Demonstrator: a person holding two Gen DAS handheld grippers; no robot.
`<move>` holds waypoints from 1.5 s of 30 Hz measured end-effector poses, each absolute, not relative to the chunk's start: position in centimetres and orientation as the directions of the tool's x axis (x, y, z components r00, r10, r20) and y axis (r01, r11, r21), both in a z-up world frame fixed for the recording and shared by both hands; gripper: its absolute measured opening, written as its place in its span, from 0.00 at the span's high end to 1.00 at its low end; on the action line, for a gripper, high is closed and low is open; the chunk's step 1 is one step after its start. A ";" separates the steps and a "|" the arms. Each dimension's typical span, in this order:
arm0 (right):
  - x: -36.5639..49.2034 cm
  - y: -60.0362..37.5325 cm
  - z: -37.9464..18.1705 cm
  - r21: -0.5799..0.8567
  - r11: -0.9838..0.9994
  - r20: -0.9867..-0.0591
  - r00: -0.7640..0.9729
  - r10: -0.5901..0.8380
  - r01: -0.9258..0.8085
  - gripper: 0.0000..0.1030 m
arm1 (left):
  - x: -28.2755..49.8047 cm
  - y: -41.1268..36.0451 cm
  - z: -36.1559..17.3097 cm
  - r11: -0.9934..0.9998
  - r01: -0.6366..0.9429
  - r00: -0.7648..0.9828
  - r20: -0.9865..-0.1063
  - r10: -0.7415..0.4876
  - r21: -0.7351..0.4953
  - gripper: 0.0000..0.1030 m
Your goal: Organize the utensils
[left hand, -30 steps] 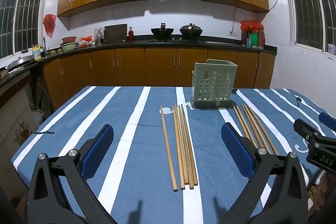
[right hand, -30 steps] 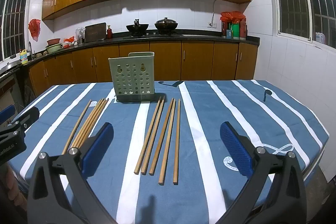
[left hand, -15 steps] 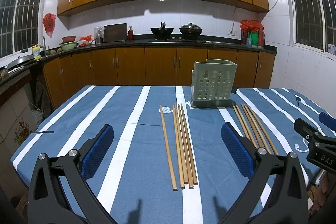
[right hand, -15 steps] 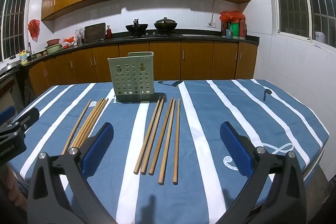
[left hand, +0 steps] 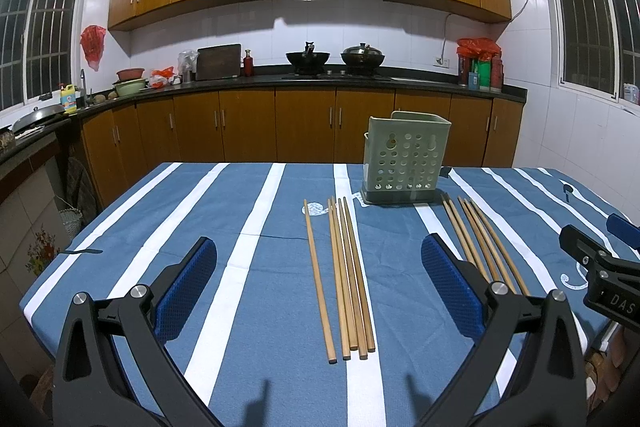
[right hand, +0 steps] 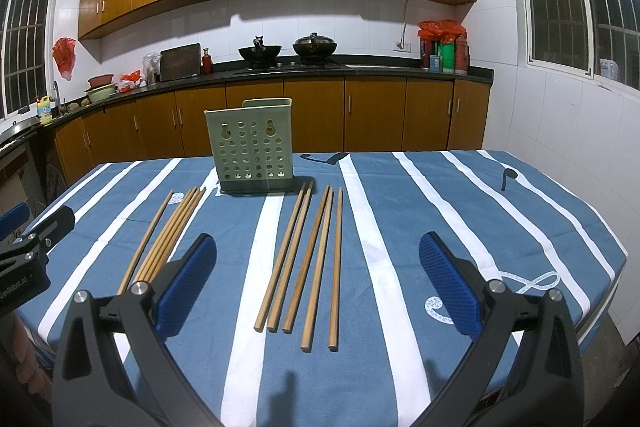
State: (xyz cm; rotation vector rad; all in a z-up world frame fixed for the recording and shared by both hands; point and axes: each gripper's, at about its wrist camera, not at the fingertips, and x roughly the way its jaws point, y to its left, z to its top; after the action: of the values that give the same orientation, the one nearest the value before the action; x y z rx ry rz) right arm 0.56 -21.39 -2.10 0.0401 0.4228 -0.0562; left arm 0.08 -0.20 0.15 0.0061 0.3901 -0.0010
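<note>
**No change over the last second: both tongs wait, nothing picked up**

Compared with a second earlier, the scene is practically unchanged. The left tongs (left hand: 320,279) and the right tongs (right hand: 318,279) both hang wide open and empty above the blue-and-white striped bench (left hand: 248,279).

Two groups of long wooden chopsticks lie flat on the cloth, the left bundle (left hand: 344,275) and the right bundle (right hand: 306,263), each just in front of the perforated pale-green plastic utensil holder (right hand: 252,147), which stands upright and apparently empty.

The sorting therefore seems not yet begun; a first grasp is likely next.
</note>
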 end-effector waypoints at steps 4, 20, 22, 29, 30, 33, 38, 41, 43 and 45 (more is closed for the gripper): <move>0.6 -21.4 -2.1 0.028 0.998 -0.411 0.911 -0.046 0.063 0.04 | 0.1 -0.2 0.2 1.000 0.001 0.925 -0.380 0.001 0.006 0.02; 0.6 -21.5 -2.2 0.028 0.998 -0.412 0.910 -0.046 0.063 0.04 | 0.2 -0.4 0.3 1.000 0.002 0.924 -0.381 0.000 0.005 0.02; 0.6 -21.5 -2.2 0.028 0.998 -0.412 0.910 -0.046 0.063 0.04 | 0.2 -0.4 0.3 1.000 0.002 0.924 -0.382 0.000 0.005 0.02; 0.6 -21.5 -2.2 0.029 0.998 -0.412 0.910 -0.046 0.063 0.04 | 0.2 -0.5 0.4 1.000 0.002 0.924 -0.382 0.000 0.005 0.02; 0.6 -21.5 -2.2 0.028 0.998 -0.412 0.910 -0.046 0.063 0.04 | 0.2 -0.5 0.4 1.000 0.002 0.924 -0.382 0.000 0.005 0.02; 0.6 -21.5 -2.2 0.028 0.998 -0.412 0.910 -0.046 0.063 0.04 | 0.2 -0.5 0.4 1.000 0.002 0.924 -0.382 0.000 0.005 0.02; 0.6 -21.5 -2.2 0.029 0.998 -0.412 0.910 -0.046 0.063 0.04 | 0.2 -0.6 0.4 1.000 0.002 0.924 -0.382 0.000 0.005 0.02; 0.6 -21.4 -2.1 0.029 0.998 -0.412 0.910 -0.046 0.063 0.04 | 0.2 -0.6 0.5 1.000 0.002 0.924 -0.383 0.000 0.005 0.02; 0.6 -21.4 -2.1 0.029 0.998 -0.412 0.910 -0.046 0.063 0.04 | 0.2 -0.6 0.5 1.000 0.002 0.924 -0.382 0.000 0.005 0.02; 0.6 -21.4 -2.1 0.029 0.998 -0.412 0.910 -0.045 0.063 0.04 | 0.2 -0.6 0.5 1.000 0.002 0.924 -0.382 0.000 0.005 0.02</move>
State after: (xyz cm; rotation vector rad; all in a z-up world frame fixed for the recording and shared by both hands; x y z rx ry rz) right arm 0.61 -21.42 -2.14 0.0420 0.4239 -0.0559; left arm 0.23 -0.65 0.49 0.0057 0.3923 -0.0012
